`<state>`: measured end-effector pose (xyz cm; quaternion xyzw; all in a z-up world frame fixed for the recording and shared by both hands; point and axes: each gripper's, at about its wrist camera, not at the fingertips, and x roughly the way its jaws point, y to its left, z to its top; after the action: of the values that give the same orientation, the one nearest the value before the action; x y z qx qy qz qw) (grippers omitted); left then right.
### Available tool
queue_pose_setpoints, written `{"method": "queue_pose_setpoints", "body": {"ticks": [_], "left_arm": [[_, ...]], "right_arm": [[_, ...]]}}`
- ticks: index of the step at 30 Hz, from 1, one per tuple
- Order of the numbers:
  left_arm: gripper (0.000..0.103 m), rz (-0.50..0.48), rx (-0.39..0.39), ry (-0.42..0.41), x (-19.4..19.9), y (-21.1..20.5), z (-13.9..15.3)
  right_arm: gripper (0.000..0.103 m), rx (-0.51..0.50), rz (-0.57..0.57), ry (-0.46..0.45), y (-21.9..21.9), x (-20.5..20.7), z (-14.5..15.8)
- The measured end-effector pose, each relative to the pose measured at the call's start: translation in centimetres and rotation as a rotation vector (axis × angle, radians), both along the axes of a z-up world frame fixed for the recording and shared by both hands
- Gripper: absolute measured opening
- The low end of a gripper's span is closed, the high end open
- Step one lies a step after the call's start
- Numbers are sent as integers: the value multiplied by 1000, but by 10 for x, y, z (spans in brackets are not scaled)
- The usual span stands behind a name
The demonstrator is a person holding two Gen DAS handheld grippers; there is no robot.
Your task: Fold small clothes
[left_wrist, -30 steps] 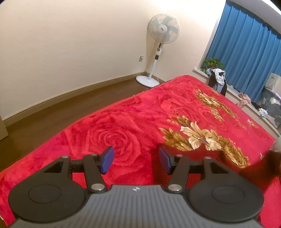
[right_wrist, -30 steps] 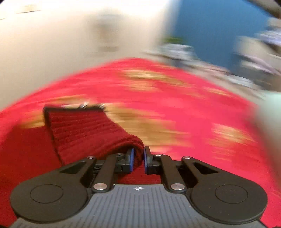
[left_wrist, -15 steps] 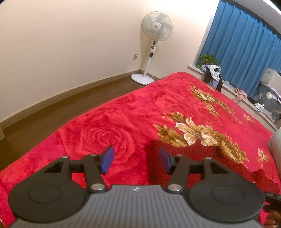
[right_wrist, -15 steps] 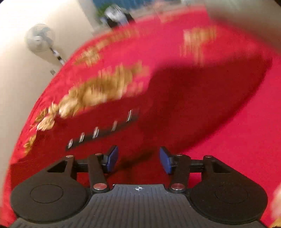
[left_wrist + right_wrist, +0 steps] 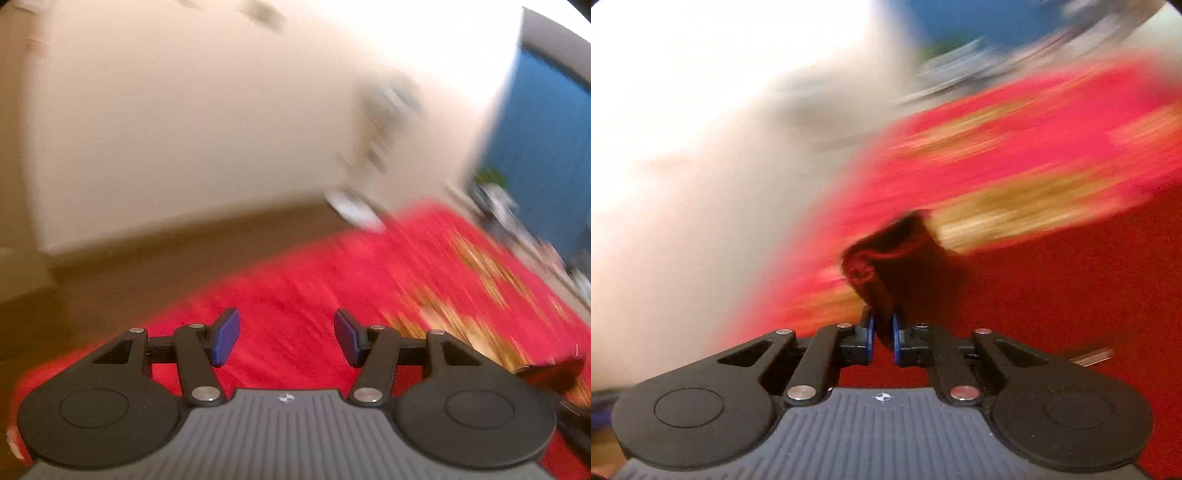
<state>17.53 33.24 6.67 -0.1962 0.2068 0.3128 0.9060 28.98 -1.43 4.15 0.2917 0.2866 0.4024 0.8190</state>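
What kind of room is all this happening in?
Most likely a bedroom at home. The grippers work over a wide red floral blanket that seems to cover a bed, a blue curtain hangs by a cream wall, and the floor looks wooden.

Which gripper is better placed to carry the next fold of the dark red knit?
Right. The right gripper is shut on a bunched edge of the dark red knit. The left gripper is open over the red blanket, holding nothing.

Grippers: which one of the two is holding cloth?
The right gripper: jaws nearly shut on the dark red cloth. The left gripper is open, empty.
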Motion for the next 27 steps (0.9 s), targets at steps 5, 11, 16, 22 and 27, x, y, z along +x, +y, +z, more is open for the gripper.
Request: {"method": "queue_pose_setpoints", "body": {"ticks": [5, 11, 16, 22, 27], "left_arm": [[62, 341, 167, -186, -60, 11, 26], [65, 86, 71, -104, -44, 6, 11], [65, -177, -459, 16, -12, 14, -45], [65, -188, -740, 152, -18, 10, -93], [65, 43, -829, 230, -34, 32, -137]], "right_arm": [[29, -75, -99, -38, -1, -31, 28], [32, -423, -319, -18, -98, -55, -5], [42, -629, -469, 92, -193, -103, -51], [50, -825, -466, 194, -259, -161, -102], [60, -826, -504, 216, -284, -198, -137]]}}
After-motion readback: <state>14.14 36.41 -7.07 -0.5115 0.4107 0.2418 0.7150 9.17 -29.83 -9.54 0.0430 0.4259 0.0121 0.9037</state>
